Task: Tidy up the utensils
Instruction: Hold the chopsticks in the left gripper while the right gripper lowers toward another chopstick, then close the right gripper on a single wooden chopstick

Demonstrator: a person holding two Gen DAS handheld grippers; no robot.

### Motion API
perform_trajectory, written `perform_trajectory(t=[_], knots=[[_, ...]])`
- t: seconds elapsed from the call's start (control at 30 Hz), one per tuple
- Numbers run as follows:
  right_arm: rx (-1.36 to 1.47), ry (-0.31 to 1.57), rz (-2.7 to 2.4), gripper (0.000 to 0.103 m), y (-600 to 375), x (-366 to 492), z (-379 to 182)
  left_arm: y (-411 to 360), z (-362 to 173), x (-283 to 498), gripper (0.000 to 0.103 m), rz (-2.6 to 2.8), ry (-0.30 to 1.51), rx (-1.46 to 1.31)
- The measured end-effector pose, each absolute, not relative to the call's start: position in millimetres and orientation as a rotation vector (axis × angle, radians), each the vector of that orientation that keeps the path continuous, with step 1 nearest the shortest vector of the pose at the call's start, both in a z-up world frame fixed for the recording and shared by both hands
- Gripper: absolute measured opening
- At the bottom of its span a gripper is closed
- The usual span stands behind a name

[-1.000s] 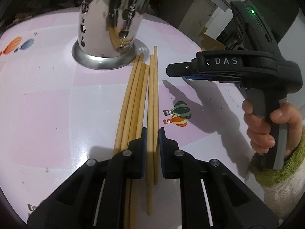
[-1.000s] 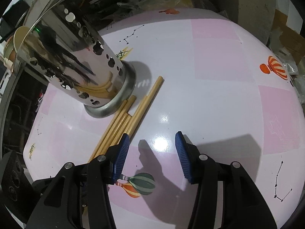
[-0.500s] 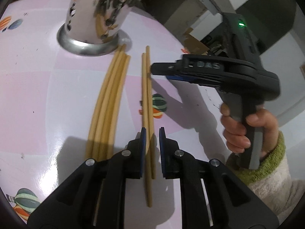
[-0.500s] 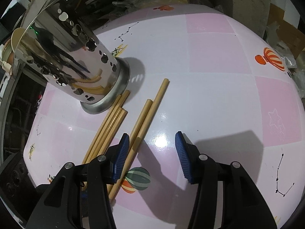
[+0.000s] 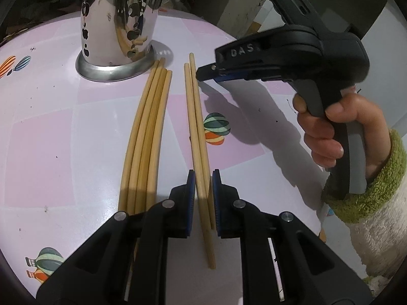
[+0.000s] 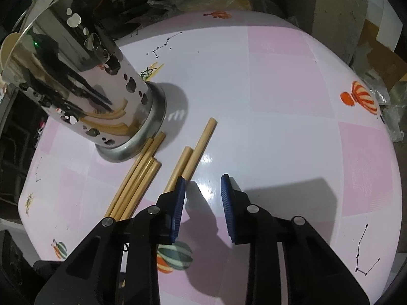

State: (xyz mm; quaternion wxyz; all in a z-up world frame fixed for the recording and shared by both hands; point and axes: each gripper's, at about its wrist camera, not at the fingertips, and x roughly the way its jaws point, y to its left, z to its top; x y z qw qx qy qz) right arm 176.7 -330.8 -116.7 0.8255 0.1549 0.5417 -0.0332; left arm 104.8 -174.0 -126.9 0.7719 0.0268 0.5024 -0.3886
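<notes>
Left wrist view: left gripper point(image 5: 203, 198) pinches two tan wooden chopsticks point(image 5: 197, 127) lying just right of the shiny holed metal cup point(image 5: 117, 33), right gripper point(image 6: 201, 200) w/ jaws just closing on nothing; next, prob. lift & drop in.

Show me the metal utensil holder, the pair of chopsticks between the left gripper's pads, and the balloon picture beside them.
metal utensil holder point(image 5: 114, 68), left wrist view, base ring.
pair of chopsticks point(image 5: 197, 127), left wrist view, middle of the shafts.
balloon picture point(image 5: 216, 132), left wrist view, striped body.
</notes>
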Motion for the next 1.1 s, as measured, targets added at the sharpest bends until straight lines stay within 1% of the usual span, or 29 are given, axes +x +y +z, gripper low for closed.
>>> perform_trajectory(t=[0.3, 0.37, 0.43, 0.57, 0.7, 1.0, 1.1], knots=[[0.235, 1.147, -0.1, 0.028, -323, 187, -114, -171, -128, 110, 0.012, -0.836, 1.094, 0.039], [0.21, 1.145, -0.104, 0.025, -321, 187, -114, -167, -128, 112, 0.012, -0.832, 1.095, 0.035], [0.157, 1.155, -0.131, 0.016, -321, 186, -116, -164, -127, 113, 0.012, -0.827, 1.094, 0.029], [0.163, 1.159, -0.129, 0.016, -328, 182, -111, -162, -129, 114, 0.012, -0.823, 1.094, 0.025], [0.251, 1.153, -0.094, 0.016, -337, 182, -105, -163, -130, 113, 0.012, -0.82, 1.09, 0.029], [0.401, 1.152, -0.094, 0.021, -357, 209, -93, -164, -130, 111, 0.013, -0.823, 1.088, 0.03], [0.392, 1.166, -0.112, 0.022, -357, 212, -99, -163, -130, 112, 0.013, -0.825, 1.089, 0.023]])
